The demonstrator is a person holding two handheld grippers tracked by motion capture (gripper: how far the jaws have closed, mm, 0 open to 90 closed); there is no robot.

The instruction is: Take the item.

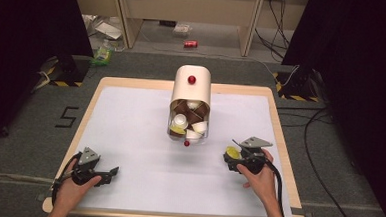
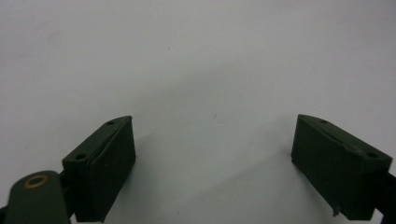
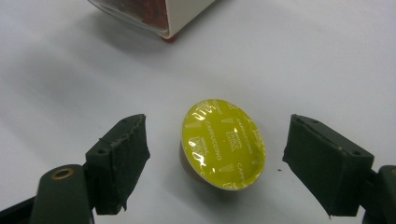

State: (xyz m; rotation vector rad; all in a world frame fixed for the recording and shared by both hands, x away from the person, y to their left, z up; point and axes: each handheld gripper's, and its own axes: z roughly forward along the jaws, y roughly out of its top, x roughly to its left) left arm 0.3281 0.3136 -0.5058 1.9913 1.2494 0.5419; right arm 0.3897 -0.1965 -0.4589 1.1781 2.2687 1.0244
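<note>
While your right gripper (image 3: 215, 163) rests low over the white table sheet (image 1: 130, 125), its jaws stand wide apart with the yellow-lidded capsule (image 3: 222, 143) lying between them, tilted on its side, clear of both pads and a little nearer the left pad. Beyond the jaw tips sits the cream capsule dispenser (image 1: 191, 101), its open front packed with brown and white capsules. Your left gripper (image 2: 215, 163) is also spread wide, with nothing but bare sheet between its pads.
</note>
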